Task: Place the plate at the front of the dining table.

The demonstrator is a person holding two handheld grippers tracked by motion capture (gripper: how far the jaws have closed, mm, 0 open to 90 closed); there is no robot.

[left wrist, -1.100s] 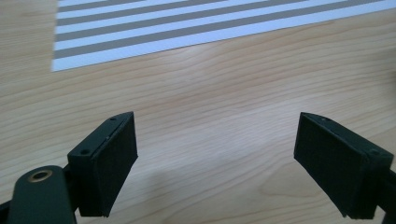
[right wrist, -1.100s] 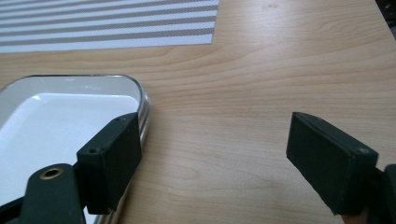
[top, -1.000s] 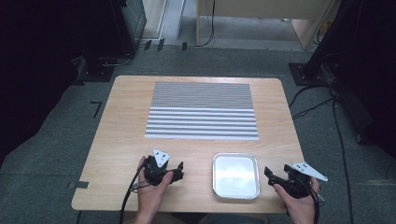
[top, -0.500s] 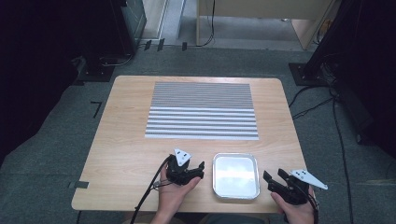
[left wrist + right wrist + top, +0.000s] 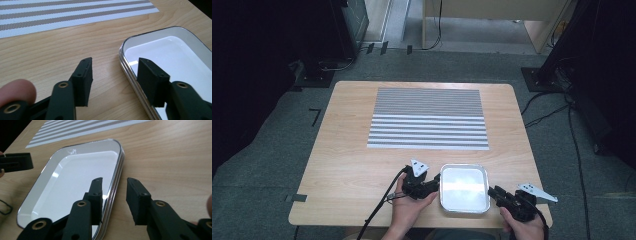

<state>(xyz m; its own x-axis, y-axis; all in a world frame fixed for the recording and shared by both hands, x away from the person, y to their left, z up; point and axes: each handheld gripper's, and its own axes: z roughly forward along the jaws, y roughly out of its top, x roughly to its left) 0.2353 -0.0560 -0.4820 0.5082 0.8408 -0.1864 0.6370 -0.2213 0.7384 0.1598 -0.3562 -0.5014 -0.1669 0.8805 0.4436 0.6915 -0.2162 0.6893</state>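
**Desk:** What is nearest the camera, at the front edge of the table?

**Operator:** My two hands, each with a black two-jaw gripper, on either side of the shiny rectangular metal tray with rounded corners (image 5: 464,166). My left gripper (image 5: 434,182) sits at the tray's left rim and my right gripper (image 5: 492,191) at its right rim.

**Desk:** Are the jaws clamped on it?

**Operator:** Not yet. Both pairs have just been closing, but they stand apart. In the left gripper view, the rim (image 5: 122,51) runs up between the jaws of my left gripper (image 5: 115,72), one outside on the wood and one over the tray's floor, with a gap on each side. In the right gripper view, my right gripper (image 5: 113,192) straddles the far rim the same way, and its pads are not pressing.

**Desk:** Why hold it from both sides?

**Operator:** I judge the tray too wide and shallow for one gripper. The thin raised lip is the only part to pinch, so a jaw goes inside and a jaw outside on each long side, which should keep it level when lifted.

**Desk:** Which way does it lie?

**Operator:** Flat, open face up, empty, on the pale wooden table (image 5: 347,165). Its long axis appears to run away from me, with one short end towards me and the other pointing at the grey-and-white striped woven placemat (image 5: 427,120), which lies well beyond it.
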